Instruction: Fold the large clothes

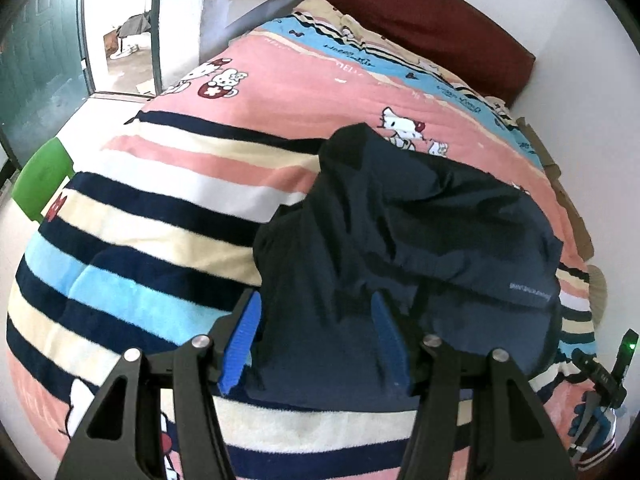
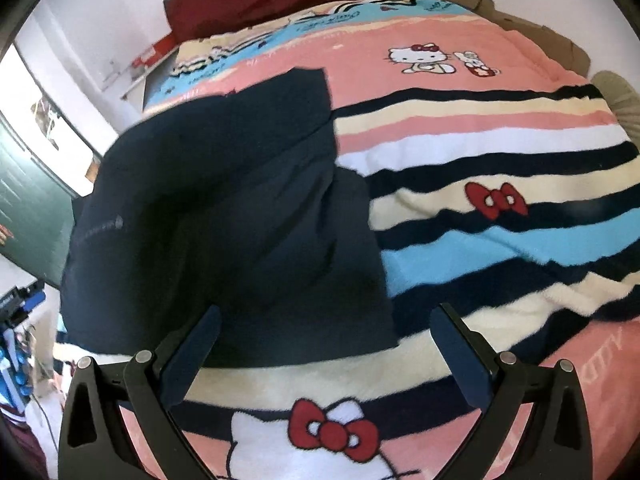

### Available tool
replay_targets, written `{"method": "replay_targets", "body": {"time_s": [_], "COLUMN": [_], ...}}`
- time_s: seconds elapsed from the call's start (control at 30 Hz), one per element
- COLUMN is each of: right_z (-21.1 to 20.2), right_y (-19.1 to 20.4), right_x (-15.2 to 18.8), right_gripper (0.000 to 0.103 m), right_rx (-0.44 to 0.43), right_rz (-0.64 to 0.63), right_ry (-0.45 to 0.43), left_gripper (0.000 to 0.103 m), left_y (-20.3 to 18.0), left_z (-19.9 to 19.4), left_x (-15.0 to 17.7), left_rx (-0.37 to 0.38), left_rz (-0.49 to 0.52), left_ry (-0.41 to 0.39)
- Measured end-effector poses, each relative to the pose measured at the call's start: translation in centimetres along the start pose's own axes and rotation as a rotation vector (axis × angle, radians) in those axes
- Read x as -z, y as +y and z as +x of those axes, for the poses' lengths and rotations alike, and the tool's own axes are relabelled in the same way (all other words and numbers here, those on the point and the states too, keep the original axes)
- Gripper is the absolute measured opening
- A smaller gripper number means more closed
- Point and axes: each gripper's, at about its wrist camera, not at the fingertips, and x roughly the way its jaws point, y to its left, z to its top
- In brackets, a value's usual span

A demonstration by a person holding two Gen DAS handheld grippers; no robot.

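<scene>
A dark navy garment (image 1: 400,248) lies rumpled and partly folded on the striped Hello Kitty blanket (image 1: 160,208). It also shows in the right wrist view (image 2: 224,208), with a straight right edge. My left gripper (image 1: 316,320) is open over the garment's near left part, its blue pads (image 1: 244,332) apart, with nothing between them. My right gripper (image 2: 328,336) is open wide above the garment's near right corner and the blanket (image 2: 500,248), empty.
A dark red headboard (image 1: 432,12) stands at the far end of the bed. A green stool (image 1: 42,180) sits left of the bed, beside an open doorway (image 1: 120,28). Cardboard (image 2: 520,28) lies along the bed's right side. The other gripper (image 1: 604,376) shows at far right.
</scene>
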Motion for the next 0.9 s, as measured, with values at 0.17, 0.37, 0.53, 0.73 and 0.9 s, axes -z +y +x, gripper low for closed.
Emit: {"method": "replay_targets", "body": {"time_s": [0.17, 0.37, 0.53, 0.73, 0.9], "right_z": [-0.7, 0.0, 1.5, 3.7, 5.7], "right_y": [-2.5, -3.6, -3.7, -3.4, -3.5], "right_x": [-1.0, -1.9, -2.2, -2.3, -2.6], "right_gripper": [0.103, 0.103, 0.103, 0.103, 0.103], "right_rx": [-0.029, -0.077, -0.169, -0.183, -0.188], "right_rz": [0.05, 0.042, 0.061, 0.058, 0.064], "right_ry": [-0.029, -0.034, -0.019, 0.02, 0.06], "left_gripper": [0.056, 0.064, 0.065, 0.065, 0.079], "left_y": [1.1, 1.5, 1.1, 2.0, 3.6], "left_z": [1.0, 2.4, 4.3, 7.2, 9.6], "left_x": [-0.9, -1.1, -0.7, -0.1, -0.3], "left_rx": [0.091, 0.203, 0.181, 0.182, 0.265], "left_rz": [-0.029, -0.029, 0.041, 0.033, -0.015], "left_ry": [0.002, 0.018, 0.073, 0.128, 0.18]}}
